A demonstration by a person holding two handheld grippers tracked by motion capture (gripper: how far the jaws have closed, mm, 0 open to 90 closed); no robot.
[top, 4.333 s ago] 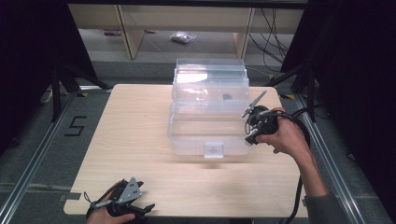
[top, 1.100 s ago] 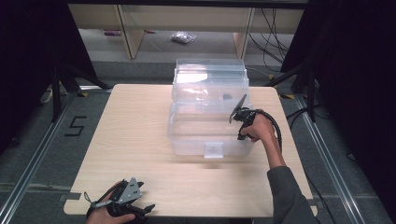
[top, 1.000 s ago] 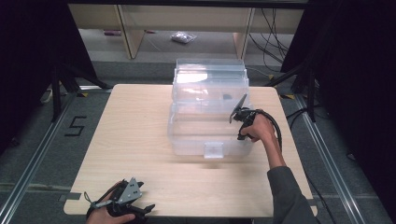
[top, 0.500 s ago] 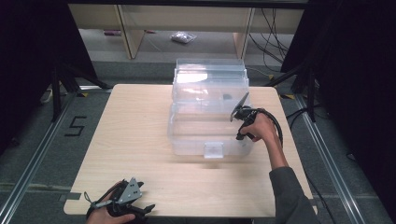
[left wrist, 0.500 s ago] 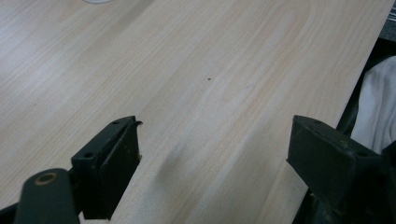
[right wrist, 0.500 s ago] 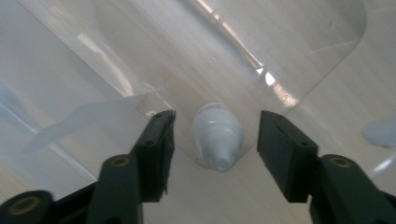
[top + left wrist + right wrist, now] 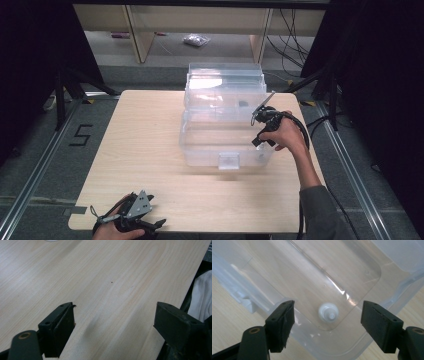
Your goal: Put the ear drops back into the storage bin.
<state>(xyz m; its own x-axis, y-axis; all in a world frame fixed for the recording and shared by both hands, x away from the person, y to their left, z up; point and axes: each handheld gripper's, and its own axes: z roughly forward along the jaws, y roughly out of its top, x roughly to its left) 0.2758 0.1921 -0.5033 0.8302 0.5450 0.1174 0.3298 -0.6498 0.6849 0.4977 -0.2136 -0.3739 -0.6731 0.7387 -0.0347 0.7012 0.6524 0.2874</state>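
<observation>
The wooden table [image 7: 150, 130] fills the middle of the scene, and on its far right half sits a clear plastic storage bin [image 7: 225, 120], lid swung up at the far side, latch tab facing near. Over the bin's right near corner hangs the right gripper [image 7: 257, 134], held in the person's right hand [image 7: 285, 137], pointing down into the box. Its jaws have just been opening and now stand wide, nothing between the pads. Straight below them, in the right gripper view, a small white cap-like piece [image 7: 328, 312] lies on the bin floor, tucked into the rounded corner, apart from both jaws. Down at the table's near left edge, the left gripper [image 7: 150, 222] rests low over bare wood, jaws spread wide, holding nothing.
</observation>
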